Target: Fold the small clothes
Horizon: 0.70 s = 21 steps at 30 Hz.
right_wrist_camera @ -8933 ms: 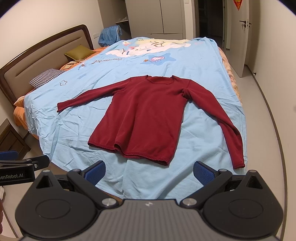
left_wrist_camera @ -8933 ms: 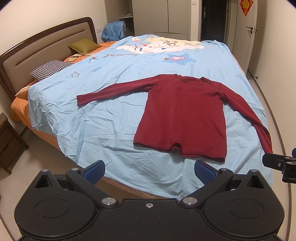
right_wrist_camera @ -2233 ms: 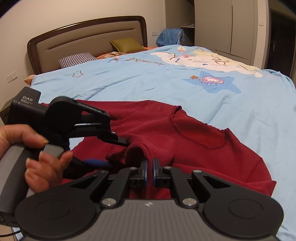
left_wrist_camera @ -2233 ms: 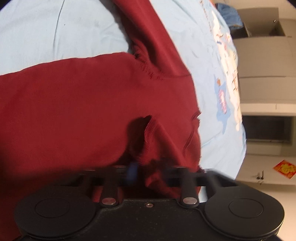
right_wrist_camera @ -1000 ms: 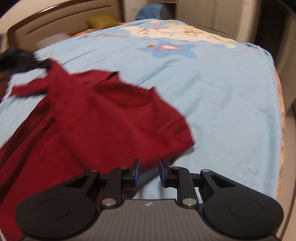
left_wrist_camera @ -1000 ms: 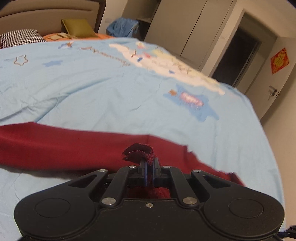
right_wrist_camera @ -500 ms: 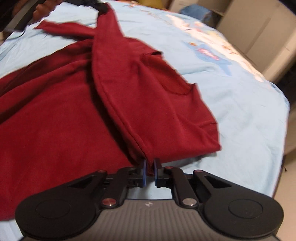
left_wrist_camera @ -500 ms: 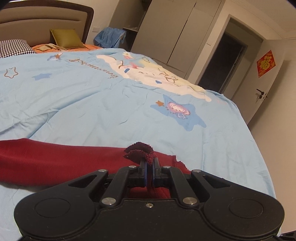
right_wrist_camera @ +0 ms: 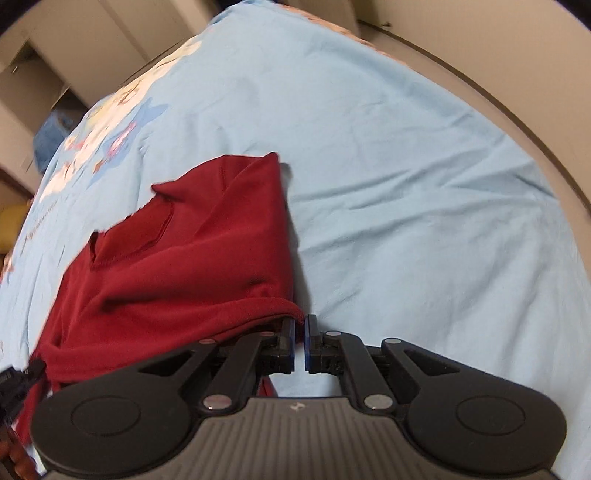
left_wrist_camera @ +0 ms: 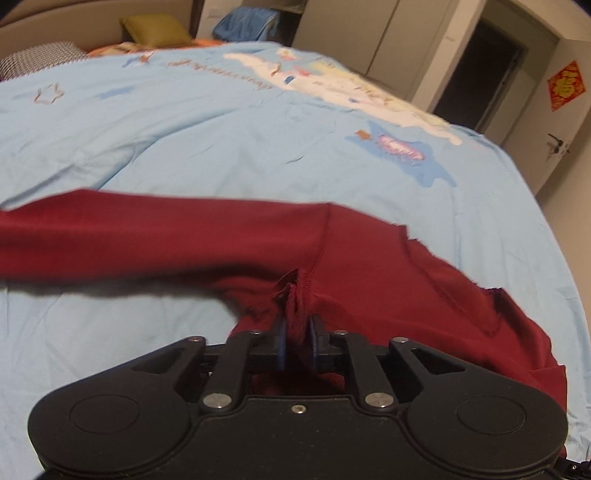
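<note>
Red top [left_wrist_camera: 369, 266] on bed [left_wrist_camera: 221, 147] w/ sleeve folded across: left gripper [left_wrist_camera: 296, 332] jaws opening, cloth between; right gripper [right_wrist_camera: 299, 332] clenched, empty beside hem—release low, then flatten.

I see the bed [left_wrist_camera: 221, 140] under a light blue cartoon-print cover [right_wrist_camera: 406, 166]; a dark red long-sleeved top [left_wrist_camera: 369, 258] lies partly folded on it, pillows [left_wrist_camera: 155, 27] at the headboard.

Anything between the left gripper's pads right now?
Yes: left wrist view shows a pinch of the red top between the left gripper's opening jaws.
</note>
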Each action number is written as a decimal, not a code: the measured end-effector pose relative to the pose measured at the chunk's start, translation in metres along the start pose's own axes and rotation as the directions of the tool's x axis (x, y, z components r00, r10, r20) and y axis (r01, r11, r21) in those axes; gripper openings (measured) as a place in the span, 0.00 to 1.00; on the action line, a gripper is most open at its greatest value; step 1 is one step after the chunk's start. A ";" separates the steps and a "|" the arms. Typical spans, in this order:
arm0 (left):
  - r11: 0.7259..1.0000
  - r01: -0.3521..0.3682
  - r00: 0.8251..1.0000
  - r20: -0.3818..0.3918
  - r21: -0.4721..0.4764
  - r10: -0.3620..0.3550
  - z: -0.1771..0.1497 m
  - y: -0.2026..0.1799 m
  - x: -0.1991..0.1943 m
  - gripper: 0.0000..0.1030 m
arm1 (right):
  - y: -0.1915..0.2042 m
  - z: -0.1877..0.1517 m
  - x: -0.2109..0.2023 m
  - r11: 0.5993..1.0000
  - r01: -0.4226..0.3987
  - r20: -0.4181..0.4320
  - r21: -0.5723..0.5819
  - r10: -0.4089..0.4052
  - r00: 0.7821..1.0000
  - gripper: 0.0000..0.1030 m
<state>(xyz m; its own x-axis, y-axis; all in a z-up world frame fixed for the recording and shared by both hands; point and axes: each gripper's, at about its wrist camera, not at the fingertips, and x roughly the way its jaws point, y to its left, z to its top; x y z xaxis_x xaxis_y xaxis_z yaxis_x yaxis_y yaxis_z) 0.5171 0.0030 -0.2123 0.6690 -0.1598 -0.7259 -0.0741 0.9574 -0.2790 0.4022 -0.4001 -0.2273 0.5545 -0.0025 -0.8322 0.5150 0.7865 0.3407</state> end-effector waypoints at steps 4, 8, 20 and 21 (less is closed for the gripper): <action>0.996 -0.007 1.000 -0.029 -0.089 0.005 -0.006 0.023 -0.012 0.49 | -0.003 -0.002 0.001 0.991 0.000 -0.023 -0.132 -0.003 1.000 0.09; 0.987 -0.015 0.999 0.035 -0.158 0.021 -0.010 0.041 -0.038 0.83 | -0.001 -0.007 -0.011 0.970 -0.023 -0.034 -0.243 0.015 0.999 0.18; 0.728 -0.247 0.908 0.109 -0.639 0.405 0.024 0.166 -0.036 0.96 | 0.020 -0.012 -0.044 0.870 -0.099 0.020 -0.484 0.124 0.992 0.68; 0.694 -0.255 0.893 0.112 -0.674 0.437 0.025 0.176 -0.036 0.95 | 0.022 -0.012 -0.044 0.863 -0.106 0.019 -0.494 0.133 0.991 0.70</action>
<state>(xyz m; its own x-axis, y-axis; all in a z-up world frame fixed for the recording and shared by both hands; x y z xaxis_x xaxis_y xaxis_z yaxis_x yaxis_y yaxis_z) 0.4984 0.1831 -0.2197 0.6477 0.3025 -0.6993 -0.7201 0.5427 -0.4323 0.3810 -0.3755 -0.1882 0.6306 0.0900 -0.7709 0.0630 0.9840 0.1664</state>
